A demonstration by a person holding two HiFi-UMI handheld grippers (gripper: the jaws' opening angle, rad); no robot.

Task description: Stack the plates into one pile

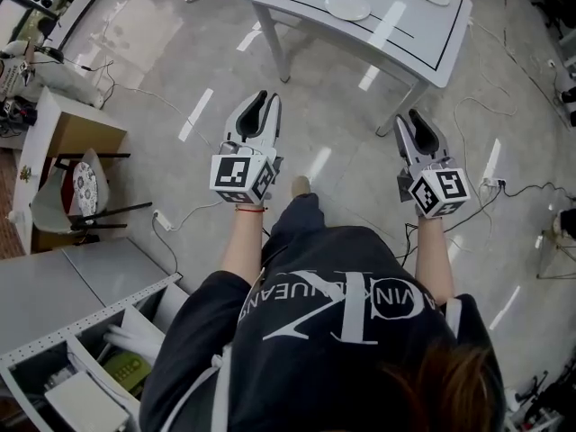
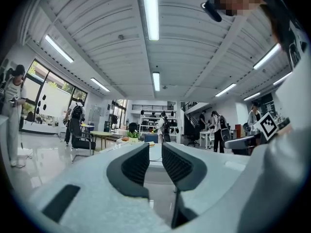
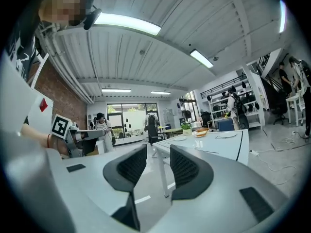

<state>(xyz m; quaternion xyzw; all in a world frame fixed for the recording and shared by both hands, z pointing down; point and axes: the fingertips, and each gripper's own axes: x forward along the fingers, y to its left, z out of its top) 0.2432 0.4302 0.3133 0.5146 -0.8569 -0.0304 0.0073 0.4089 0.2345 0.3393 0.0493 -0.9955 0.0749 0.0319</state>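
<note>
- Left gripper (image 1: 262, 103): jaws a little apart, nothing between them.
- Right gripper (image 1: 419, 121): jaws wider apart, empty.
- Both are held level over the floor, short of the table (image 1: 405, 48).
- Plates (image 1: 347, 6) lie apart on the table, unstacked.

Illumination is bright and even, supplied by long ceiling light strips (image 2: 151, 8) visible in both gripper views, with added daylight from the windows (image 3: 121, 118) at the far wall. In the head view the polished floor (image 1: 342, 142) carries elongated white reflections, a similar glare streak crosses the white surface (image 1: 423, 39), and shadows are soft and faint. Both gripper views show strong wide-angle bending of straight lines and black vignetted corners, with the nearest foreground rendered soft and the room behind reasonably sharp; the head view is crisp.
</note>
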